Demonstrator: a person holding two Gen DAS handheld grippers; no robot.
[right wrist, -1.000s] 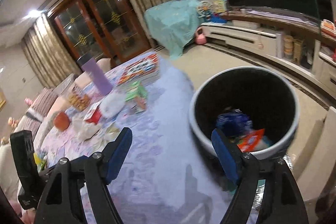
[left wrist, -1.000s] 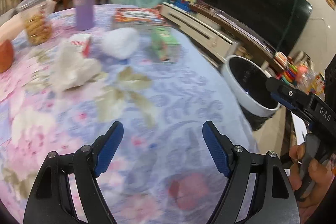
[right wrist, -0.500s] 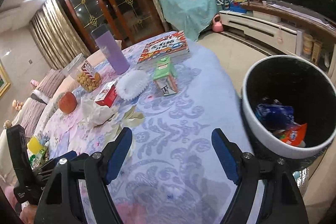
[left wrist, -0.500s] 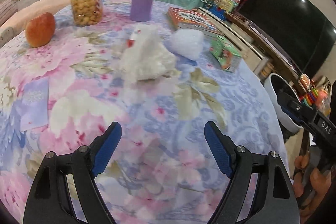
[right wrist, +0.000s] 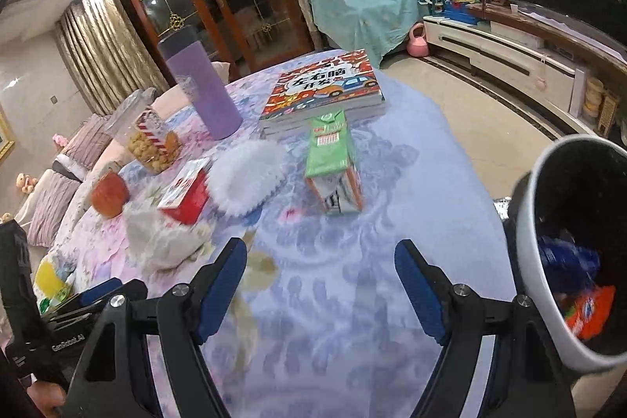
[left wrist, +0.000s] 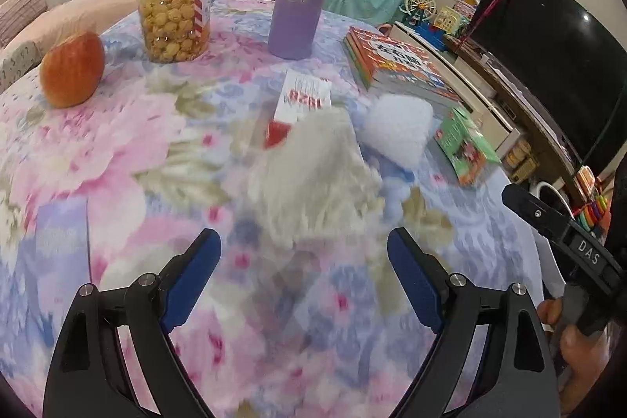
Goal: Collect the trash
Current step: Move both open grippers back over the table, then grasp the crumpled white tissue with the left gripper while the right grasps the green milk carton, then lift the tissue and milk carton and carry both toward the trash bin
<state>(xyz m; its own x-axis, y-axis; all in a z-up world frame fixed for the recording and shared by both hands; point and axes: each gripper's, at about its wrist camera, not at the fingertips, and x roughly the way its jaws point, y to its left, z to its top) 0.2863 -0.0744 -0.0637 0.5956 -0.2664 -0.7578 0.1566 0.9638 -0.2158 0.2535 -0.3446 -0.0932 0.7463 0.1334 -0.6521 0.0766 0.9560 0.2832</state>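
Left wrist view: your left gripper [left wrist: 303,271] hangs wide open and empty above the table [left wrist: 117,159], aimed at the crumpled white tissue [left wrist: 313,179]; the red-and-white carton [left wrist: 299,104] and white paper liner [left wrist: 395,126] lie just beyond.

Right wrist view: your right gripper [right wrist: 321,285] is likewise spread and empty. Wrappers already sit in the bin [right wrist: 548,304], so collection looks partly done; the tissue, carton, liner and green carton [right wrist: 333,159] remain.

Your left gripper [left wrist: 303,263] hangs over the floral tablecloth [left wrist: 117,151] with its blue-padded jaws spread wide and nothing between them. Just beyond them lies the crumpled white tissue [left wrist: 313,179]. Behind the tissue a small red-and-white carton [left wrist: 299,104] touches it; the white paper liner [left wrist: 397,130] lies to the tissue's right.
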